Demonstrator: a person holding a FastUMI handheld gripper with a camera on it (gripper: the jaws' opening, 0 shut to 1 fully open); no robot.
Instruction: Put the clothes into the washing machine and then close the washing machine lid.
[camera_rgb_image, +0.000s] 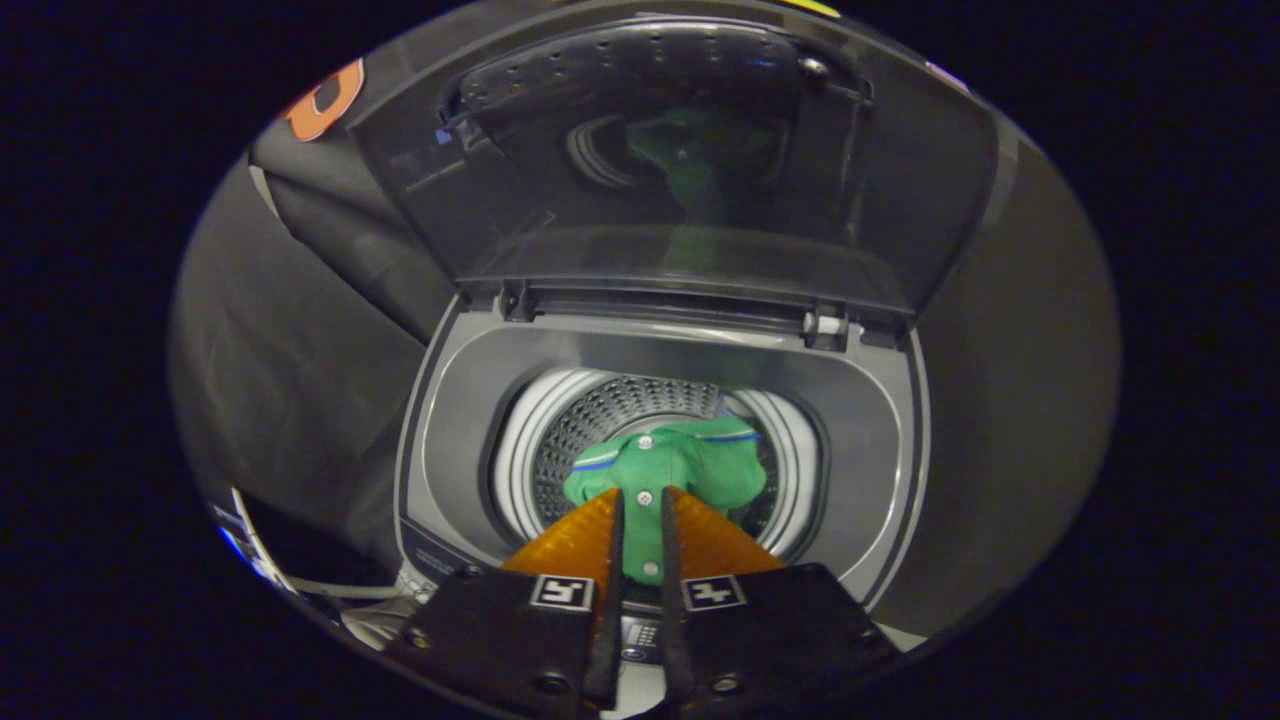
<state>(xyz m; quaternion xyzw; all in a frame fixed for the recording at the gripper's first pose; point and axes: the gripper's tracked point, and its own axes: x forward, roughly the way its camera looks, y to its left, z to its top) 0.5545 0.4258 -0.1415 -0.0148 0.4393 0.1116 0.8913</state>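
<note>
A green shirt (672, 468) with white buttons and a blue-edged collar hangs over the mouth of the washing machine drum (590, 425). My gripper (641, 497) is shut on the shirt, whose fabric is pinched in the narrow gap between both fingers. The shirt bunches out just ahead of the fingertips, above the perforated drum wall. The machine's dark, see-through lid (680, 160) stands open and upright behind the drum, with a faint green reflection of the shirt in it.
The grey top surround (450, 400) of the washing machine rings the drum opening, with lid hinges (825, 325) along its back edge. A control panel strip (435, 560) runs along the front, near the fingers. Black cloth walls stand on both sides.
</note>
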